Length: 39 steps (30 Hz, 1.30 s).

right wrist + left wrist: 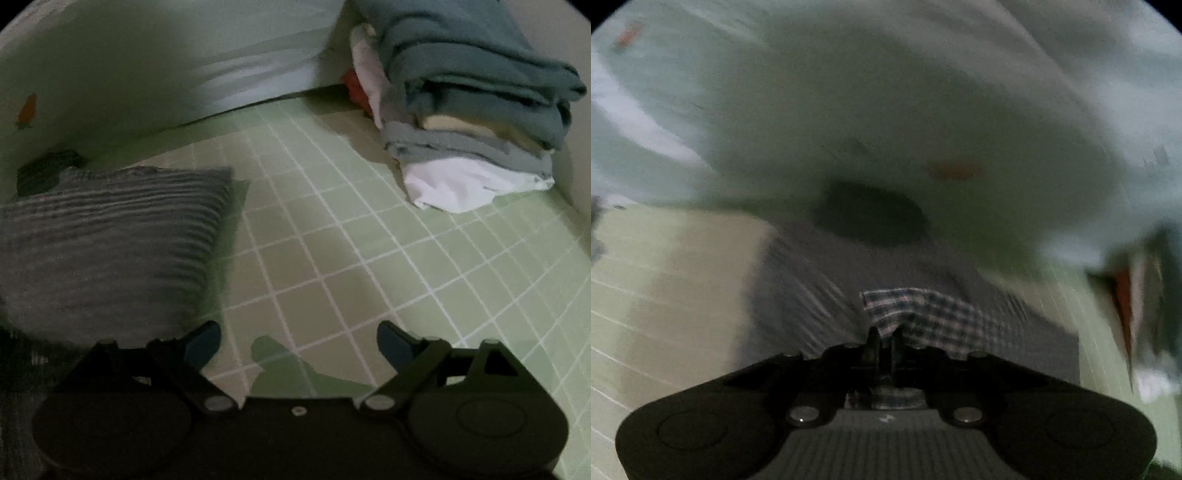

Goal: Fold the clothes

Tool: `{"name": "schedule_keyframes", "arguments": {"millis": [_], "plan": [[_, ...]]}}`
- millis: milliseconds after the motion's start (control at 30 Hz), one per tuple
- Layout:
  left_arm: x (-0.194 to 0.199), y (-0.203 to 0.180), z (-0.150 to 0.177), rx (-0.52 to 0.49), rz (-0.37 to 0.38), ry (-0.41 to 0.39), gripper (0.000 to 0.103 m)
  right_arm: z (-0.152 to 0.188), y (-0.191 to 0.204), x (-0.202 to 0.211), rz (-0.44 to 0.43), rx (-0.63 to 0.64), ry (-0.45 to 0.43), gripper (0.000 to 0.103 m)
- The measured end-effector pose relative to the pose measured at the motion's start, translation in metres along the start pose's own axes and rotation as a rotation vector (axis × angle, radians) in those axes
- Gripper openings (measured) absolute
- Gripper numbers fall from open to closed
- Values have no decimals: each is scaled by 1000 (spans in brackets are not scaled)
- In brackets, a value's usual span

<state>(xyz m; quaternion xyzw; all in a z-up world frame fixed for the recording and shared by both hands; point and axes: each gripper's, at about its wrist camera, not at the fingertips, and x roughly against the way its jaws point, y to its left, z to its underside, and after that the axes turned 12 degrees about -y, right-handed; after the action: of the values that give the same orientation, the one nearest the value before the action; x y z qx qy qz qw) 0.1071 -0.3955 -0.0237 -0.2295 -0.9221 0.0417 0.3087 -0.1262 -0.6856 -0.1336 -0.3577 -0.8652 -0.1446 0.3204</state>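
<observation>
The left gripper [884, 341] pinches a checked cloth [934, 317] over the grey striped garment [110, 236], apparently mid-fold. The right gripper [299, 339] hangs spread and empty above the green gridded sheet [351, 258]. Next, lay the checked edge flat. A stack of folded clothes [472, 122] sits at two o'clock, well apart.
</observation>
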Motion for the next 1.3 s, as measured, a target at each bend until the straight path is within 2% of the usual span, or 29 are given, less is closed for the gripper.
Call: {"name": "schedule_keyframes", "arguments": {"millis": [167, 333, 400, 467, 500, 533, 567, 600, 633, 700, 800, 933, 1133, 1300], "plan": [[17, 80, -42, 83, -158, -154, 5, -1, 16, 8, -7, 66, -8, 92], [13, 166, -47, 215, -334, -209, 5, 1, 36, 16, -6, 146, -3, 92], [6, 195, -42, 259, -392, -193, 6, 1, 45, 18, -8, 184, -1, 92], [0, 211, -28, 295, -429, -143, 14, 1, 53, 19, -11, 216, 1, 92], [-2, 209, -20, 296, -426, -128, 26, 1, 57, 20, -12, 232, 3, 92], [-3, 208, -13, 298, -424, -113, 45, 0, 60, 21, -15, 242, 4, 92], [-4, 206, -6, 299, -421, -99, 57, 0, 63, 21, -17, 250, 3, 92], [-6, 205, 2, 301, -419, -84, 78, -1, 66, 23, -23, 254, 0, 92], [-7, 203, 9, 302, -416, -69, 84, -1, 70, 24, -28, 257, -4, 93], [-5, 193, 24, 299, -397, -30, 84, -1, 74, 31, -54, 263, -25, 103], [9, 168, 47, 278, -358, 29, 84, 1, 77, 43, -111, 261, -51, 103], [43, 137, 72, 249, -280, 68, 85, 5, 71, 66, -173, 230, -94, 103], [90, 82, 101, 140, -181, 109, 88, 27, 42, 101, -195, 192, -134, 103], [125, 48, 118, 39, -142, 107, 91, 50, 20, 125, -210, 170, -133, 103]]}}
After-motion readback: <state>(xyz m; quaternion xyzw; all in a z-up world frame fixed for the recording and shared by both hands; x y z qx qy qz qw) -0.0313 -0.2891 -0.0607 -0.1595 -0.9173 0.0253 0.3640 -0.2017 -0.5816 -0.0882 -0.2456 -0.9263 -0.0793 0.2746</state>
